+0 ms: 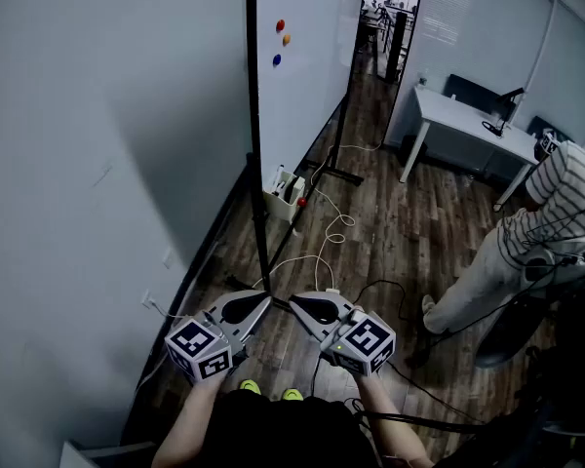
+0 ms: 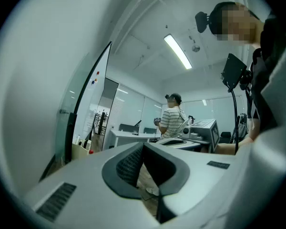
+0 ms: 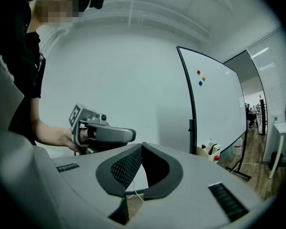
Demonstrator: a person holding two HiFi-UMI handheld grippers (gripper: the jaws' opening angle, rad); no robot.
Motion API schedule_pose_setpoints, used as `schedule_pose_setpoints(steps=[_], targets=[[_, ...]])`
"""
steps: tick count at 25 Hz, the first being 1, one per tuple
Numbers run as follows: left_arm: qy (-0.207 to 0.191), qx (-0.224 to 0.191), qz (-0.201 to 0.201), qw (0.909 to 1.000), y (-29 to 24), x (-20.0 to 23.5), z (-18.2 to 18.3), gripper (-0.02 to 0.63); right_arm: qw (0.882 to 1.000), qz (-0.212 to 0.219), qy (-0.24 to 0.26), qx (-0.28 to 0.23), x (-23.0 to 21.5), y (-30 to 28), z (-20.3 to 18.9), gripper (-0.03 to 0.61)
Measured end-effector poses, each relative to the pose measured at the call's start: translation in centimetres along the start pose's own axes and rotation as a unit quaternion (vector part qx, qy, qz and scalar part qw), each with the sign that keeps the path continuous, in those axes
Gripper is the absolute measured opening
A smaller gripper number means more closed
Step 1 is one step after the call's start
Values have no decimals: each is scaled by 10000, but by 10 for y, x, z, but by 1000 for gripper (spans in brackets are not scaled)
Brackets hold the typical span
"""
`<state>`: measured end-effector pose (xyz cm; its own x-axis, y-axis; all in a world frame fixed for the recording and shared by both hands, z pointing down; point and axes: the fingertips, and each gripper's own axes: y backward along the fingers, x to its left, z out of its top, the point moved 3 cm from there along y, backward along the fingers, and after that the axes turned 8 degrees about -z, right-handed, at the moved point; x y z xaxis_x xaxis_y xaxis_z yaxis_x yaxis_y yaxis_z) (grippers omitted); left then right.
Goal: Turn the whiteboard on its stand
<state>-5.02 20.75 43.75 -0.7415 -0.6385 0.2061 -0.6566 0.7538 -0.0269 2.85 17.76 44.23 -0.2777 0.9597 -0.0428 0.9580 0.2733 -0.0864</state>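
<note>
Head view: one board stands upright on its stand, ahead and slightly left, running close along the wall with its black edge bar nearest. It carries three magnets, one red, one orange, one blue, clustered high. One box sits low by the board, and white cables trail across the wood floor. One desk is at far right and one person in a striped shirt stands near it. Two grippers are low in frame, tips pointing at each other just below the bar's foot: left gripper, right gripper. I can't tell any contact with the bar from here. Left gripper view: left gripper has its jaws pinched fully together with nothing between them. The board is off to the left, well apart. The right gripper, the person and the desk lie beyond the tips. Right gripper view: right gripper also has its jaws pressed together and holds nothing. The board is off to the right, not touched, and all three magnets are visible. The box is at its foot. The left gripper is opposite, held in one hand.
</note>
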Motion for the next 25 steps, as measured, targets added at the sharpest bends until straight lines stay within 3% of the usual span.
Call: schedule_pose_setpoints(steps=[11, 25], targets=[[87, 53, 163, 9998, -10, 13, 0, 17, 9999, -130, -1, -38, -20, -3, 0, -8], [260, 179, 453, 9985, -20, 42, -14, 17, 9997, 53, -252, 53, -46, -16, -16, -8]])
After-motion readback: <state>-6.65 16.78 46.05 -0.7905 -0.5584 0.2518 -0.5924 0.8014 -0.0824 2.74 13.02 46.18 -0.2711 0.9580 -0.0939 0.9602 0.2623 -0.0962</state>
